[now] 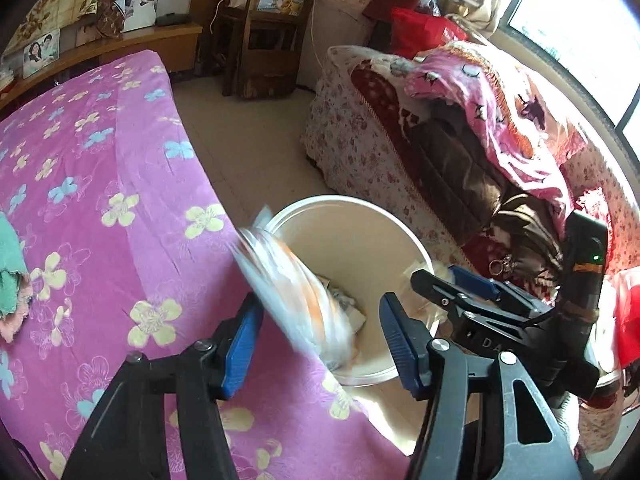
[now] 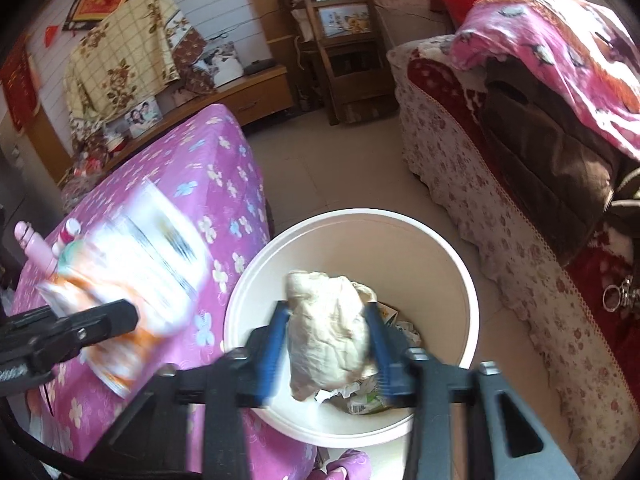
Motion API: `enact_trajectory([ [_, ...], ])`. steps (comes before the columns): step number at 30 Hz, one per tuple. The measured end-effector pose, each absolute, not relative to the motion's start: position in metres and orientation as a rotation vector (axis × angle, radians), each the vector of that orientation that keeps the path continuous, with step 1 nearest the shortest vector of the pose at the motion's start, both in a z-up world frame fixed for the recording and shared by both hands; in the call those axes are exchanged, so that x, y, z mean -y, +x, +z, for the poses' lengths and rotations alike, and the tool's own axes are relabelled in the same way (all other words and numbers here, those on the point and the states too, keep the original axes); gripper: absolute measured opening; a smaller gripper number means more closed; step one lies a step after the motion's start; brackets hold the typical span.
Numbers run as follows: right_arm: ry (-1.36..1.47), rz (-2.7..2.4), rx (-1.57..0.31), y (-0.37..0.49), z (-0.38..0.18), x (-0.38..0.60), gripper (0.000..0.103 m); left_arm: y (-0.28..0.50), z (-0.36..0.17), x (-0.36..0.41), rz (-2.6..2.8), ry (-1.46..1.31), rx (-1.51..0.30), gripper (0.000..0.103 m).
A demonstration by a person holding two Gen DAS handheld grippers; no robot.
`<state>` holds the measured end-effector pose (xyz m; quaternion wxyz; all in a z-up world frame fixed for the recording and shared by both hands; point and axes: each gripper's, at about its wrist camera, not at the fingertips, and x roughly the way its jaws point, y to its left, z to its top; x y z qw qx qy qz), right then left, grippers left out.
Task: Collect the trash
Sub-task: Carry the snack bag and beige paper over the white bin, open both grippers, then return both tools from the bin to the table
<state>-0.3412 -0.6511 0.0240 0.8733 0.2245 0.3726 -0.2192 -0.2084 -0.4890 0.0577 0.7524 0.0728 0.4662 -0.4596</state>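
Observation:
A cream round bin [image 1: 372,376] stands on the floor between the bed and the sofa; it also shows in the right wrist view [image 2: 472,280], with paper scraps inside. My left gripper [image 1: 320,336] is open; a blurred white and orange packet [image 1: 292,292] is in the air between its fingers, over the bin's near rim. The same packet [image 2: 136,264] shows blurred beside the left gripper's finger in the right wrist view. My right gripper [image 2: 328,332] holds a crumpled cream wad [image 2: 328,328] between its blue pads, above the bin's opening.
A bed with a pink flowered cover [image 1: 100,200] lies left of the bin. A sofa with floral cover, blankets and dark clothes [image 1: 460,152] lies to the right. A wooden chair [image 1: 264,32] stands at the far end of the tiled floor. Small bottles [image 2: 60,240] stand on the bed.

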Motion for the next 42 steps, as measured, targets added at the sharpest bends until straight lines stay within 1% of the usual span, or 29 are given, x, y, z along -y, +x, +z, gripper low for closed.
enact_trajectory([
  [14, 0.476, -0.444, -0.772, -0.342, 0.028, 0.642, 0.069, -0.203, 0.058, 0.472, -0.942, 0.175, -0.999, 0.061],
  [24, 0.433, -0.405, -0.779, -0.332, 0.037, 0.618, 0.069, -0.197, 0.061, 0.449, -0.887, 0.181, -0.977, 0.061],
  [33, 0.389, -0.336, -0.791, -0.311, 0.044, 0.582, 0.069, -0.181, 0.062, 0.415, -0.821, 0.161, -0.971, 0.061],
  [42, 0.347, -0.25, -0.812, -0.28, 0.046, 0.54, 0.069, -0.157, 0.061, 0.363, -0.73, 0.124, -0.977, 0.061],
])
